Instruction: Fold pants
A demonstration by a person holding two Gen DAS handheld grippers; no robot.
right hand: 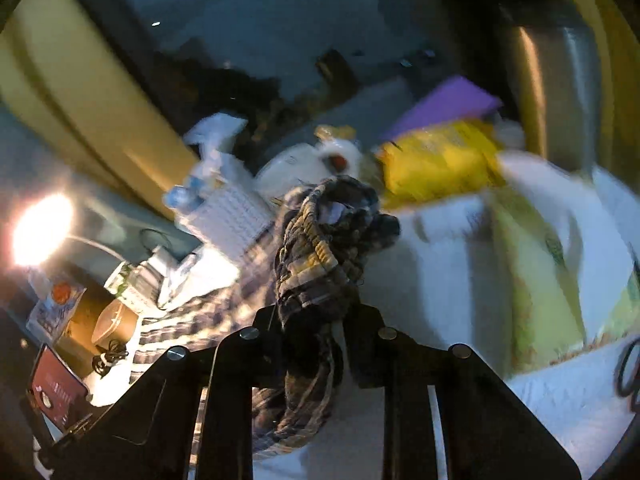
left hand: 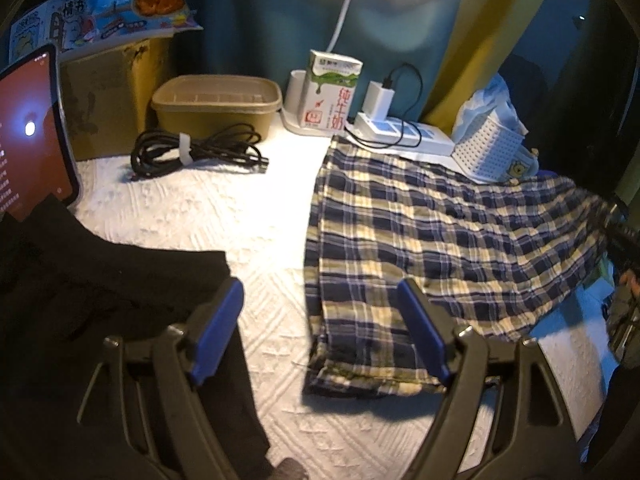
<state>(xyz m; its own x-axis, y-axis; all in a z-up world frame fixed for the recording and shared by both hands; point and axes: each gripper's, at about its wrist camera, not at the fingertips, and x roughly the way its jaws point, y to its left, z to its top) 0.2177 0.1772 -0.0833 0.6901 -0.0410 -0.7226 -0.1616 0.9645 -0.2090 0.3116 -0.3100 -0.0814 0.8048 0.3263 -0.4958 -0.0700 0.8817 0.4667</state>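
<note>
Plaid pants in navy, white and yellow lie spread on the white textured bed cover, cuffs toward me. My left gripper is open and empty, hovering just above the cover beside the cuff end, its right blue pad over the fabric. My right gripper is shut on the bunched waistband of the pants and holds it lifted; it shows at the right edge of the left wrist view.
A black garment lies at the left. A coiled black cable, tan food container, milk carton, power strip, white basket and tablet line the back.
</note>
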